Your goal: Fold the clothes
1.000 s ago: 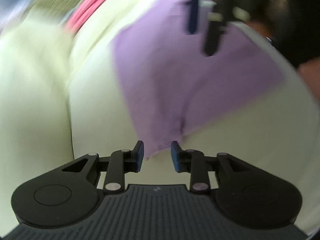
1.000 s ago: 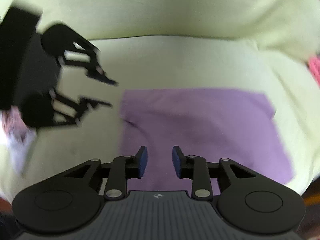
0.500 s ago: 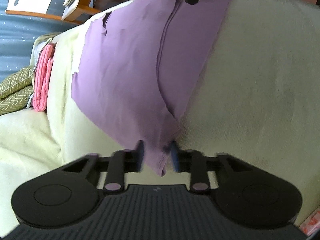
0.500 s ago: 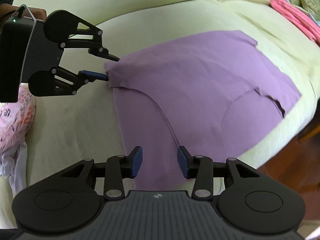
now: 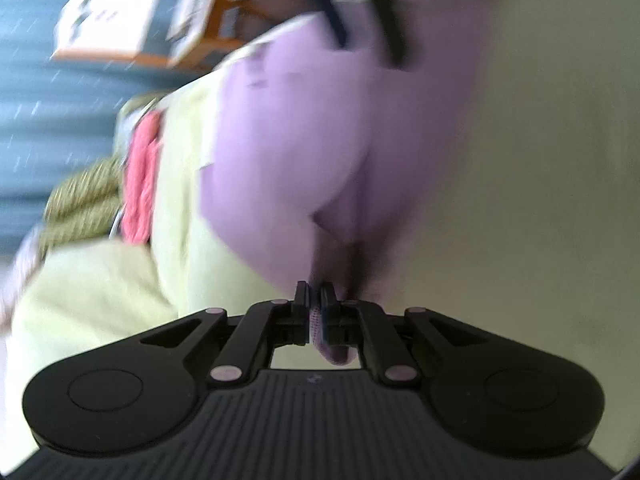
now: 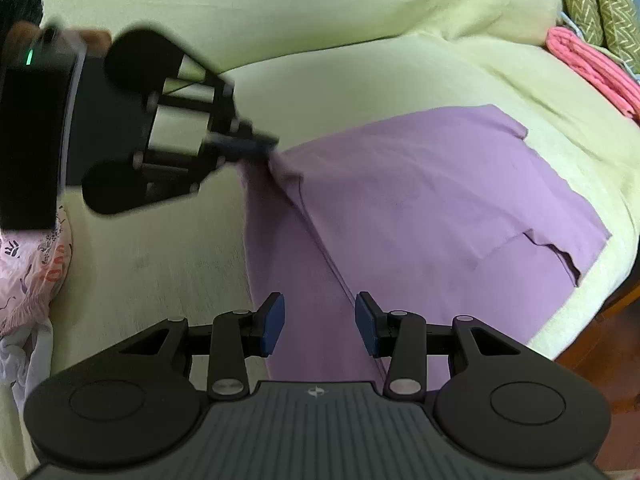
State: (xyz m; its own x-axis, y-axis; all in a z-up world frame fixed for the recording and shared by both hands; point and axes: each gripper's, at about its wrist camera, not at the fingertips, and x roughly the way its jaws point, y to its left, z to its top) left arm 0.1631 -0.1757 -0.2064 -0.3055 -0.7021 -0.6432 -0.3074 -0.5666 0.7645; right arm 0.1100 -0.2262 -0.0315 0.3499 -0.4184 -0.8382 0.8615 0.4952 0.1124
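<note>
A purple garment (image 6: pixel 420 200) lies spread on the pale yellow sofa seat (image 6: pixel 340 76). My left gripper (image 5: pixel 318 304) is shut on a corner of the purple garment (image 5: pixel 304 152), with cloth bunched between its pads and lifted slightly. From the right wrist view the left gripper (image 6: pixel 264 146) pinches the garment's far left corner. My right gripper (image 6: pixel 320 322) hovers open over the garment's near edge, a seam running between its blue pads, with nothing held. The right gripper's fingers (image 5: pixel 336 20) show blurred at the cloth's far end in the left wrist view.
Folded pink cloth (image 6: pixel 588 64) and a green patterned cushion (image 6: pixel 600 4) sit at the sofa's right end. A pink printed garment (image 6: pixel 32 264) lies at the left. A wooden chair (image 5: pixel 192 20) stands beyond the sofa. The sofa's front edge drops off at the right (image 6: pixel 600 312).
The left gripper went from open around the garment's corner to shut on it and is lifting it. The right gripper stays open near the same edge.
</note>
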